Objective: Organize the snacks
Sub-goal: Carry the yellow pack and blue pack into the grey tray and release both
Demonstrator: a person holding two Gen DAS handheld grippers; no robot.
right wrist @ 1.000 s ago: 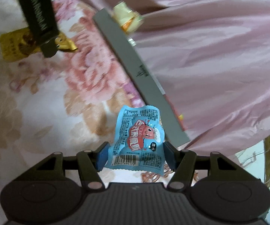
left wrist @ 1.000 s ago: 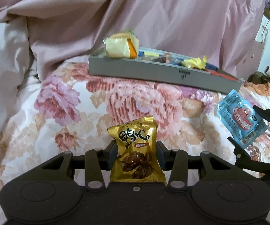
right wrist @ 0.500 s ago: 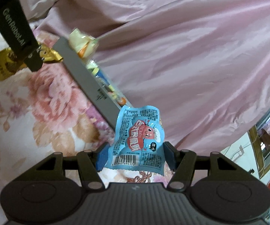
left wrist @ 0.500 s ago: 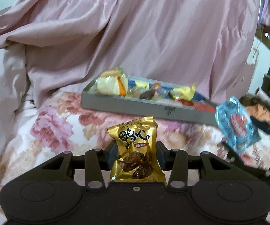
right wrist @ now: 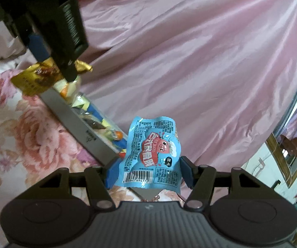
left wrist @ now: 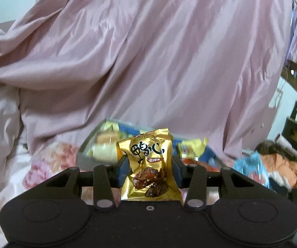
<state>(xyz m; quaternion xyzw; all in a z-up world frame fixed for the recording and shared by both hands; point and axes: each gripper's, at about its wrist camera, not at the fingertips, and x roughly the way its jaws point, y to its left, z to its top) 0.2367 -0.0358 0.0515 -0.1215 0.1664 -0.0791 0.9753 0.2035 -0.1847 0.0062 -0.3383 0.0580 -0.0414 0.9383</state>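
Holding both packets over bed, near grey tray (right wrist: pixel 80 128): your left tool (left wrist: pixel 148 165) clamps gold snack (left wrist: pixel 149 165), right tool (right wrist: pixel 146 167) clamps blue snack (right wrist: pixel 152 153). Tray already part-filled; both drops remain.

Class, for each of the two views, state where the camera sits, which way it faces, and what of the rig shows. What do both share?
Left wrist: behind the left claw, facing the grey tray and pink sheet; its fingers pinch a gold packet.
Right wrist: behind the right claw, which holds a blue packet; the left claw shows top left.
Shared: tray, gold packet, blue packet, sheet.
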